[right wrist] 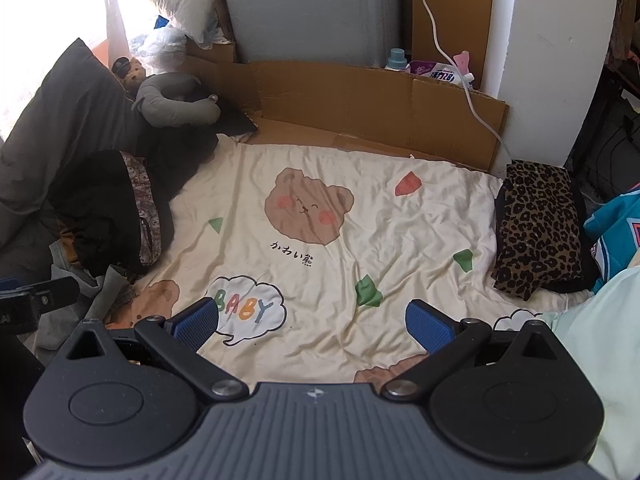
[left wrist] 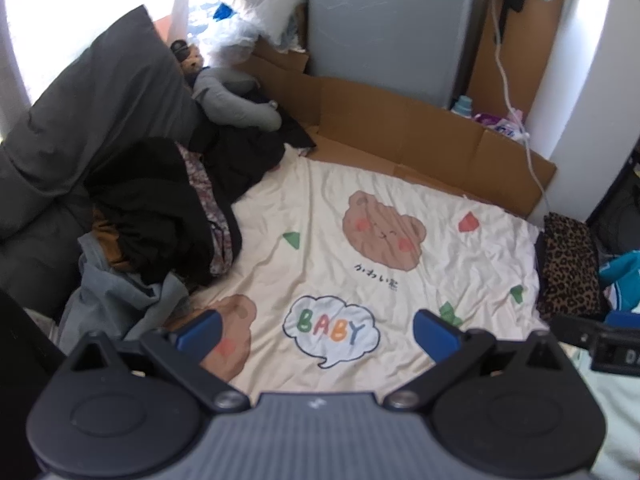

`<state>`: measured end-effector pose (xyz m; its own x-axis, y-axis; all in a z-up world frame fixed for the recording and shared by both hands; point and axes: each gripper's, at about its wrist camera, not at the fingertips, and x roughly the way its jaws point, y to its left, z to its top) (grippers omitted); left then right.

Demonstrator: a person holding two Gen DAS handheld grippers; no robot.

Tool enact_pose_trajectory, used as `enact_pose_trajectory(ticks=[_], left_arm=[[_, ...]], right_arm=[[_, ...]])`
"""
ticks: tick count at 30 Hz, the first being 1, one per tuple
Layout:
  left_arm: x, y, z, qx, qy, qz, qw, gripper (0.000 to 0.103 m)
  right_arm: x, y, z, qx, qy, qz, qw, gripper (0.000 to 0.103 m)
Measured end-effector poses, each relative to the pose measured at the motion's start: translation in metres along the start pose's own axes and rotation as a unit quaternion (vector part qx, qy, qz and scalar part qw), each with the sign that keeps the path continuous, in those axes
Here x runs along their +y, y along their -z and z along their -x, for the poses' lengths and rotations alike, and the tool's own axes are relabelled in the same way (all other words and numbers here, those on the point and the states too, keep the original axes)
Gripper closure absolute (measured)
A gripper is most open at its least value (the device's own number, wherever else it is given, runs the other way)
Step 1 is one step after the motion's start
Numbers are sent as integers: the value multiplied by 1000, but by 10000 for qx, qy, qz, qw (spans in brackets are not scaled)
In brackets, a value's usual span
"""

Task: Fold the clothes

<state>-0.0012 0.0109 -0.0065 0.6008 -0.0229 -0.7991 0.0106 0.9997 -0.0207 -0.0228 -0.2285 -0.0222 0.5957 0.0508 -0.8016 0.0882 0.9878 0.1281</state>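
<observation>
A heap of unfolded clothes (left wrist: 160,216) lies at the left of a cream bear-print sheet (left wrist: 360,272): black garments, a patterned piece and a grey one at the front. The same heap (right wrist: 108,216) shows in the right wrist view. A folded leopard-print garment (right wrist: 536,224) rests at the sheet's right edge, also seen in the left wrist view (left wrist: 568,264). My left gripper (left wrist: 316,332) hovers open above the sheet with nothing between its blue pads. My right gripper (right wrist: 312,326) is open too, empty, over the sheet's near part (right wrist: 360,216).
Cardboard (left wrist: 400,132) lines the far side in front of a grey appliance (left wrist: 384,28). A dark grey pillow (left wrist: 92,112) and a grey neck pillow (left wrist: 236,100) sit at the left. A white cable (right wrist: 464,80) hangs at the right. Teal fabric (right wrist: 616,220) lies at far right.
</observation>
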Motion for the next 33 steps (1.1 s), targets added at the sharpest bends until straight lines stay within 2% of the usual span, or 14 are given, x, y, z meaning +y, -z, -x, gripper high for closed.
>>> enact_pose_trajectory(ticks=[33], left_arm=[[-8,-5,2,3,53,-69,10000,0]], right_arm=[[2,1,9,-111,-72,17,9999,0]])
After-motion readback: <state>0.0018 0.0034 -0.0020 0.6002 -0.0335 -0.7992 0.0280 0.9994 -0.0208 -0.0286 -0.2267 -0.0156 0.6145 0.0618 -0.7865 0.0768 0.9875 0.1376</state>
